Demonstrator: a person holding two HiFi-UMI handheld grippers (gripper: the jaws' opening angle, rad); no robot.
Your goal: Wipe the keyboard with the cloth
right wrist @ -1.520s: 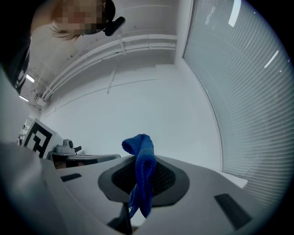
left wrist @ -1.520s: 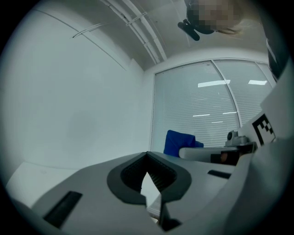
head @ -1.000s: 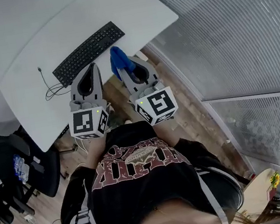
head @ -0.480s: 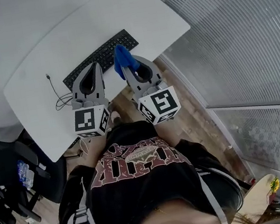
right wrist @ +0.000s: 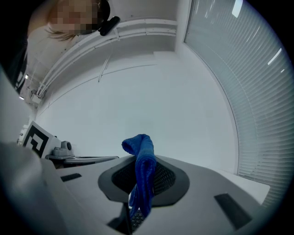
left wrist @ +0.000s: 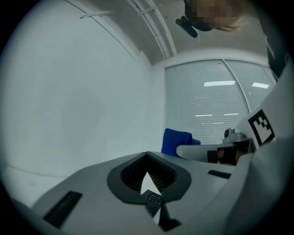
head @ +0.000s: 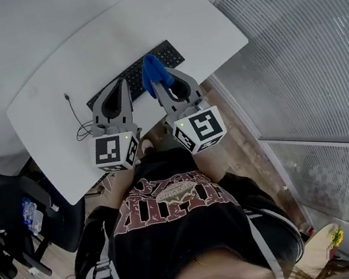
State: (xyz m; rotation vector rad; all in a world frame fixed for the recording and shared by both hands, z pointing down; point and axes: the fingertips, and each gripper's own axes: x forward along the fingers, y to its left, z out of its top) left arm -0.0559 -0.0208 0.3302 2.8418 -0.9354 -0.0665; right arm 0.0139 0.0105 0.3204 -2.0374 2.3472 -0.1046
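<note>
The keyboard (head: 135,74) lies at an angle on the white table (head: 140,21), near the edge closest to us. Its thin cable (head: 75,116) trails off the left end and loops on the tabletop. We hold both claws side by side over the keyboard's middle, so only its right end and a strip between the claws show from the head view.

The right claw (head: 156,86) is clamped on the blue cloth (head: 151,74). In the right gripper view the two jaws press in on the folded cloth from both sides. One bunched end sticks up past the jaw tips and the rest hangs down between the jaws. Below that hanging end we see a few dark keys through the gap at the base of the jaws. From the head view the cloth sits over the keyboard's right half, but we cannot tell whether it touches the keys.

The left claw (head: 121,85) is closed and holds nothing. In the left gripper view its jaws meet at the tips, leaving only a small triangular opening behind them. A patch of keys shows through that opening. We cannot tell whether this claw rests on the keyboard or hangs just above it. The same view shows the cloth and the right claw just beside it, to its right.

A dark office chair (head: 12,204) stands left of the table on the wooden floor (head: 231,135). Window blinds (head: 318,43) fill the right side.
</note>
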